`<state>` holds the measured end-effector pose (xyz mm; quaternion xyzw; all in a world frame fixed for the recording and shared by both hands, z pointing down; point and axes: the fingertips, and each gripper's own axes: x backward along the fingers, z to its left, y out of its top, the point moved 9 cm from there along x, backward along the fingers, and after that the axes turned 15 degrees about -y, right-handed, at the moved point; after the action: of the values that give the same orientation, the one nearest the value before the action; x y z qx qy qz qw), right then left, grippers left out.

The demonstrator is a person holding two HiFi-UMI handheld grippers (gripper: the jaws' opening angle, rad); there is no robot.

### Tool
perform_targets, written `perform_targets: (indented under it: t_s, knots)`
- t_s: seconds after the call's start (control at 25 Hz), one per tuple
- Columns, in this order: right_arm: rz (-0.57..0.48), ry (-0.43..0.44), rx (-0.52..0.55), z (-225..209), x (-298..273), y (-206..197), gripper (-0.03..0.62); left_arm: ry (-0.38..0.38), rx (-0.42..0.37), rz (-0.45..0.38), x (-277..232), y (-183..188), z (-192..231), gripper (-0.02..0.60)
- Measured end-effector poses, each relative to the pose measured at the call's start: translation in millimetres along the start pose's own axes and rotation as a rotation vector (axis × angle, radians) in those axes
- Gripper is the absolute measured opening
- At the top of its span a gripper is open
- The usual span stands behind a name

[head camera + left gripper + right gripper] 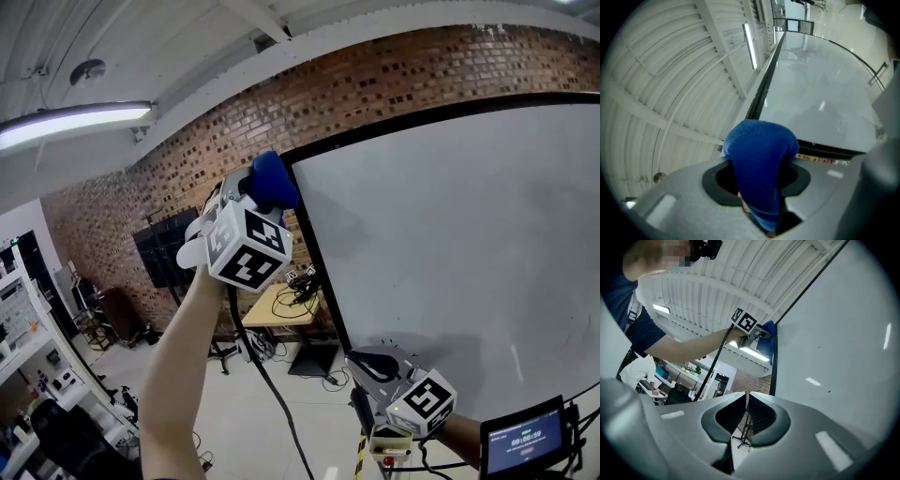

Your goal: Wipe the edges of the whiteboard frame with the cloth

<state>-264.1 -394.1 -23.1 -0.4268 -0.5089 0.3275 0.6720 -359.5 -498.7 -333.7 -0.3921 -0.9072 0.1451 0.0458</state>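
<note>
Cloth (274, 180), blue and clamped between the left gripper's (758, 187) jaws, sits against the whiteboard frame (321, 272) near its upper left corner. The top edge likely awaits wiping. The right gripper (746, 413) hangs low, jaws together and empty.

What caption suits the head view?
Left gripper holds a blue cloth at a corner of the whiteboard frame; right gripper shut below.
</note>
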Motion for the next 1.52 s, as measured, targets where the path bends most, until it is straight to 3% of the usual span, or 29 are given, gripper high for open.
perform_targets:
  t_s: [0.16, 0.4, 0.76, 1.04, 1.28, 1.4, 1.52]
  knots:
    - [-0.006, 0.008, -0.01, -4.6, 1.4, -3.4, 0.026, 0.041, -0.06, 0.019, 3.8, 3.5, 11.8, 0.166]
    - [0.002, 0.016, -0.026, -10.3, 3.9, -2.7, 0.026, 0.114, -0.033, -0.075, 15.0, 30.9, 41.4, 0.16]
    - [-0.002, 0.03, -0.026, -9.5, 14.8, 11.8, 0.026, 0.04, 0.011, -0.159, 6.8, 69.3, 54.8, 0.158]
    - [0.019, -0.048, -0.015, -18.0, 33.8, 15.9, 0.026, 0.04, 0.038, -0.214, 9.6, 80.1, 53.0, 0.158]
    - [-0.008, -0.147, 0.003, -12.3, 64.3, 27.3, 0.026, 0.142, 0.014, -0.394, 62.5, 96.9, 24.5, 0.158]
    - [0.038, -0.24, -0.025, -24.3, 88.7, 29.4, 0.026, 0.061, 0.096, -0.501, 79.5, 101.9, -25.3, 0.159]
    - [0.066, -0.322, -0.04, -45.0, 105.8, 19.7, 0.025, -0.122, 0.248, -0.605, 84.2, 100.6, -100.1, 0.159]
